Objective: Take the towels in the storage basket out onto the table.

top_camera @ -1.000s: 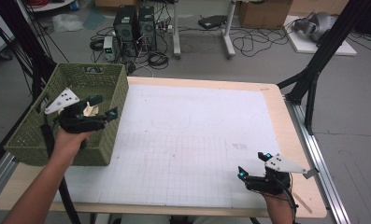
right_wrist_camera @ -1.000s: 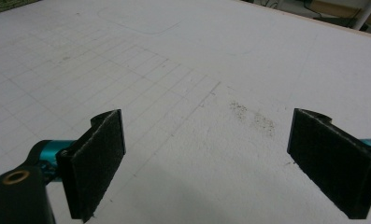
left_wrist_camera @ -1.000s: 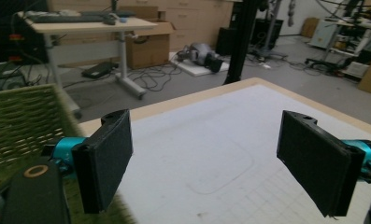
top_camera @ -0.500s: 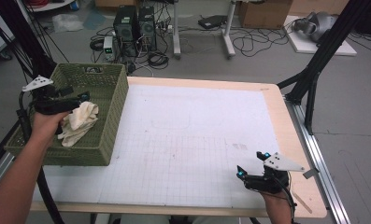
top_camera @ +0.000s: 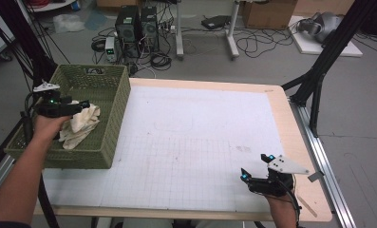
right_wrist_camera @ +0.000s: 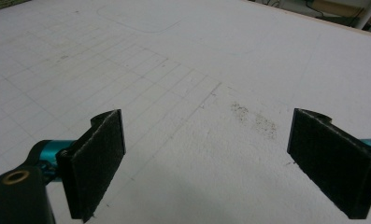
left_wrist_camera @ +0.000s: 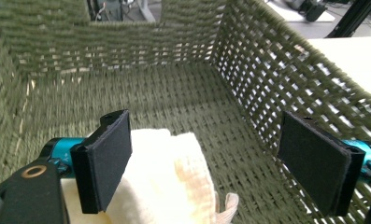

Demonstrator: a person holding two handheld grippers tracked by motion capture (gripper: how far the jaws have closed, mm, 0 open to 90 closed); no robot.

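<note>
A cream cloth [top_camera: 80,124] lies crumpled inside the green woven basket [top_camera: 112,123] at the table's left edge. My left gripper [top_camera: 79,104] hovers over the basket's left side, open, with the cloth [left_wrist_camera: 167,182] below and between its jaws but not pinched. At the front right of the white mat, my right gripper [top_camera: 255,172] rests low and open. Nothing lies between its pads [right_wrist_camera: 96,163].
The white gridded mat [top_camera: 191,142] covers most of the wooden table [top_camera: 295,142]. A faint dirty smudge [right_wrist_camera: 253,119] marks the mat ahead of the right gripper. Black frame legs [top_camera: 319,71] stand off the right edge; computers and cables lie on the floor behind.
My left gripper let go of the cloth into the basket, then drew back to the left and toward the person. The right gripper stayed put.
</note>
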